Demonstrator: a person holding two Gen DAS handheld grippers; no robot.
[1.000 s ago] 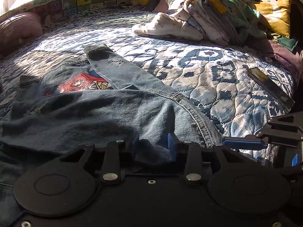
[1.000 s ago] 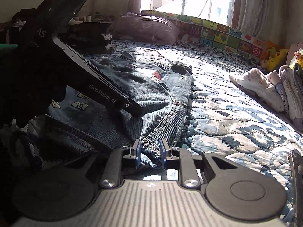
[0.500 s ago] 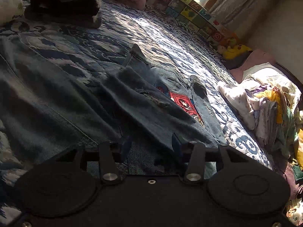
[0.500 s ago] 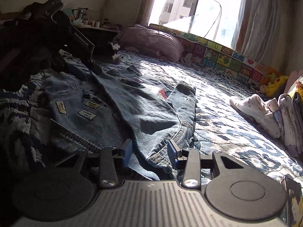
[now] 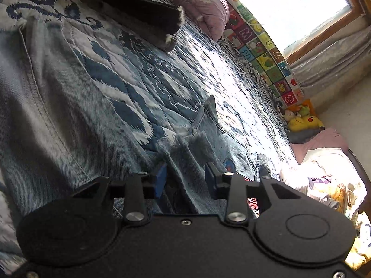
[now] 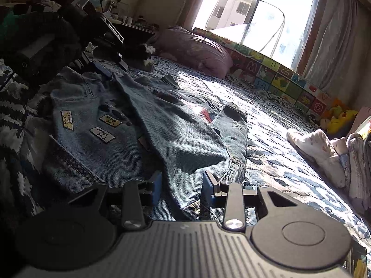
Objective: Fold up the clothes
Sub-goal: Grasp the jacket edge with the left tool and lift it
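I am holding the left tool (image 5: 185,180) low over the bed, its blue pads spread wide and gripping nothing, with a frayed flap of the denim jacket (image 5: 192,148) lying loose between them. I am keeping the right tool (image 6: 180,188) equally spread and empty, a raised fold of the same denim jacket (image 6: 180,143) sitting in the gap between its pads.

The jacket is lying flat on the blue patterned quilt (image 6: 278,162), patches facing up, and from the right tool it is stretching away and to the left toward the window, one cuffed sleeve (image 6: 234,115) pointing up the bed. The left tool (image 6: 104,69) is showing in the right wrist view at the jacket's far upper corner, so the garment's long axis is running between my two tools. I am judging the right tool nearer the hem and the left nearer the collar end; the coming fold looks to depend on both closing on those opposite edges.

Beyond the jacket, a purple pillow (image 6: 197,48) is resting against the alphabet bumper (image 6: 278,74), and a pile of unfolded laundry (image 6: 324,148) is waiting well apart on the right.
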